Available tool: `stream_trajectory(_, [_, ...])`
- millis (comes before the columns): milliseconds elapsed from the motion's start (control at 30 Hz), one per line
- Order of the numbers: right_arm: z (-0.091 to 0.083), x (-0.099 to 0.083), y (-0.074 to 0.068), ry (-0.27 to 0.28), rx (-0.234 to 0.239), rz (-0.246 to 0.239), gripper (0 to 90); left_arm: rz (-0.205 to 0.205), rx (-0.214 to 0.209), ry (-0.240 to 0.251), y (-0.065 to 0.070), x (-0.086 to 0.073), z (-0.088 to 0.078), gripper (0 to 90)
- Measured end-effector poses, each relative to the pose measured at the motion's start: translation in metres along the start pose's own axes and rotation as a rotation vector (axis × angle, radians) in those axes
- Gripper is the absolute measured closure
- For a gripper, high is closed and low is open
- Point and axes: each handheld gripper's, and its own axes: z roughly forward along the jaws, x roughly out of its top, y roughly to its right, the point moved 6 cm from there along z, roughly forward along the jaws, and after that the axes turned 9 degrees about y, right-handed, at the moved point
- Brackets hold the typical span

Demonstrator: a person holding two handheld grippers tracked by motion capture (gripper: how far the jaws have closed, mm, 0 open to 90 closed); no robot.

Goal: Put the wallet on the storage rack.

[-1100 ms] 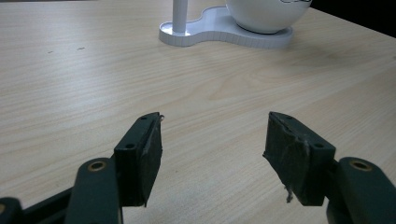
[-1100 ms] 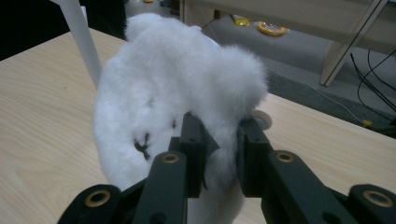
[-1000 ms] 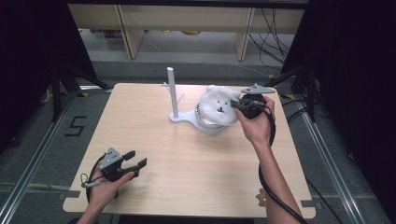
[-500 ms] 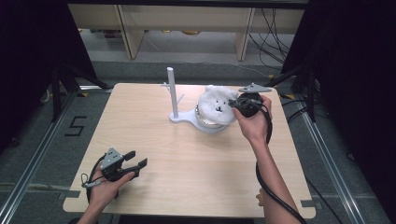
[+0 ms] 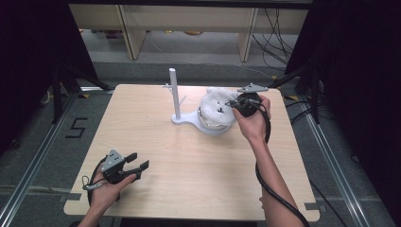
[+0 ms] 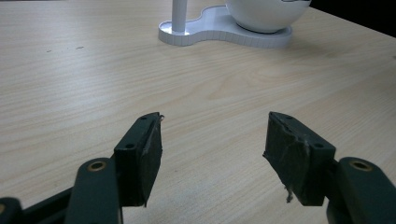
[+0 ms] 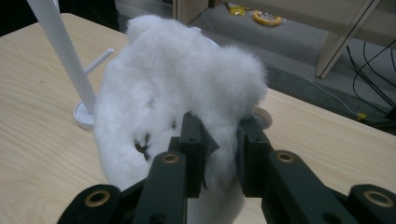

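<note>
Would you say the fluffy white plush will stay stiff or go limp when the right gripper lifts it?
Probably limp: the plush bunches between the right gripper's fingers. Likely light and compressible, given its fluffy pile. Unlikely to slip; the fur looks firmly pinched.

High view: overhead, facing forward and down on the table. Gripper views: low, close along their jaws; all share the white stand

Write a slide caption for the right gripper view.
Right gripper pinching a white fluffy plush beside the white stand post on the wooden table.
</note>
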Motion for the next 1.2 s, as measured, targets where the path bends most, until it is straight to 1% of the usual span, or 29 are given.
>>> stream_trajectory(33, [0.003, -0.002, 0.002, -0.016, -0.009, -0.023, 76.2, 0.000, 0.000, 0.001, 0.000, 0.000, 0.000, 35.9])
stream_trajectory(67, [0.003, -0.002, 0.002, -0.016, -0.009, -0.023, 76.2, 0.000, 0.000, 0.001, 0.000, 0.000, 0.000, 35.9])
stream_trajectory(100, [0.007, -0.005, 0.001, -0.027, -0.012, -0.007, 76.1, 0.000, 0.000, 0.001, 0.000, 0.000, 0.000, 35.9])
stream_trajectory(133, [0.007, -0.005, 0.001, -0.027, -0.012, -0.007, 76.1, 0.000, 0.000, 0.001, 0.000, 0.000, 0.000, 35.9])
stream_trajectory(167, [0.010, -0.008, 0.001, -0.042, -0.026, -0.018, 76.0, 0.000, 0.000, 0.000, 0.000, 0.000, 0.000, 35.9])
stream_trajectory(233, [0.013, -0.010, 0.002, -0.053, -0.017, -0.039, 75.9, -0.003, -0.005, 0.005, 0.000, 0.000, 0.001, 35.9])
stream_trajectory(333, [0.016, -0.012, 0.001, -0.059, -0.022, -0.041, 75.9, -0.005, -0.006, 0.006, 0.000, 0.000, 0.001, 35.9])
stream_trajectory(367, [0.017, -0.013, -0.001, -0.059, -0.029, -0.027, 75.8, -0.005, -0.007, 0.005, 0.000, 0.000, 0.001, 35.9])
stream_trajectory(400, [0.017, -0.013, -0.001, -0.059, -0.029, -0.027, 75.8, -0.005, -0.007, 0.005, 0.000, 0.000, 0.001, 35.9])
stream_trajectory(433, [0.018, -0.014, 0.001, -0.073, -0.029, -0.065, 75.7, -0.005, -0.006, 0.006, 0.000, 0.000, 0.001, 35.9])
stream_trajectory(467, [0.019, -0.013, -0.001, -0.071, -0.028, -0.058, 75.7, -0.005, -0.006, 0.006, 0.000, 0.000, 0.001, 35.9])
stream_trajectory(500, [0.020, -0.014, -0.001, -0.074, -0.039, -0.059, 75.7, -0.005, -0.006, 0.006, 0.000, 0.000, 0.001, 35.9])
stream_trajectory(533, [0.020, -0.013, 0.000, -0.078, -0.044, -0.077, 75.6, -0.004, -0.007, 0.006, 0.000, 0.000, 0.001, 35.9])
stream_trajectory(600, [0.021, -0.013, 0.000, -0.082, -0.041, -0.078, 75.6, -0.004, -0.005, 0.006, 0.000, 0.000, 0.001, 35.9])
stream_trajectory(633, [0.022, -0.013, 0.000, -0.086, -0.052, -0.099, 75.4, -0.002, -0.001, 0.001, 0.000, 0.000, 0.000, 35.9])
stream_trajectory(700, [0.023, -0.014, -0.002, -0.100, -0.055, -0.115, 75.1, -0.004, -0.002, 0.004, 0.000, 0.000, 0.001, 35.9])
stream_trajectory(767, [0.024, -0.014, -0.002, -0.106, -0.064, -0.114, 74.8, -0.002, -0.001, 0.001, 0.000, 0.000, 0.000, 35.9])
stream_trajectory(833, [0.026, -0.015, -0.003, -0.111, -0.060, -0.127, 73.8, -0.004, -0.008, 0.007, 0.000, 0.000, 0.001, 35.9])
stream_trajectory(867, [0.026, -0.015, -0.002, -0.119, -0.065, -0.133, 73.2, -0.004, -0.007, 0.005, 0.000, -0.001, 0.001, 35.9])
stream_trajectory(900, [0.027, -0.015, -0.002, -0.116, -0.057, -0.142, 72.7, -0.004, -0.007, 0.006, 0.000, -0.001, 0.001, 35.9])
stream_trajectory(933, [0.028, -0.016, -0.001, -0.113, -0.061, -0.138, 72.1, -0.004, -0.007, 0.006, 0.000, -0.001, 0.001, 35.9])
stream_trajectory(967, [0.027, -0.017, -0.002, -0.123, -0.072, -0.121, 71.0, -0.005, -0.007, 0.006, 0.000, -0.001, 0.001, 35.9])
stream_trajectory(1067, [0.028, -0.017, -0.001, -0.120, -0.084, -0.118, 68.6, -0.005, -0.008, 0.006, 0.001, -0.001, 0.001, 35.9])
stream_trajectory(1100, [0.027, -0.017, -0.001, -0.117, -0.078, -0.113, 64.8, -0.005, -0.007, 0.007, 0.001, -0.001, 0.001, 35.9])
stream_trajectory(1133, [0.027, -0.017, -0.001, -0.117, -0.078, -0.113, 64.8, -0.005, -0.007, 0.007, 0.001, -0.001, 0.001, 35.9])
stream_trajectory(1167, [0.027, -0.016, 0.001, -0.105, -0.083, -0.125, 61.1, -0.006, -0.007, 0.007, 0.001, -0.001, 0.001, 35.9])
stream_trajectory(1200, [0.026, -0.016, 0.000, -0.103, -0.080, -0.117, 59.5, -0.006, -0.007, 0.007, 0.000, -0.001, 0.001, 35.9])
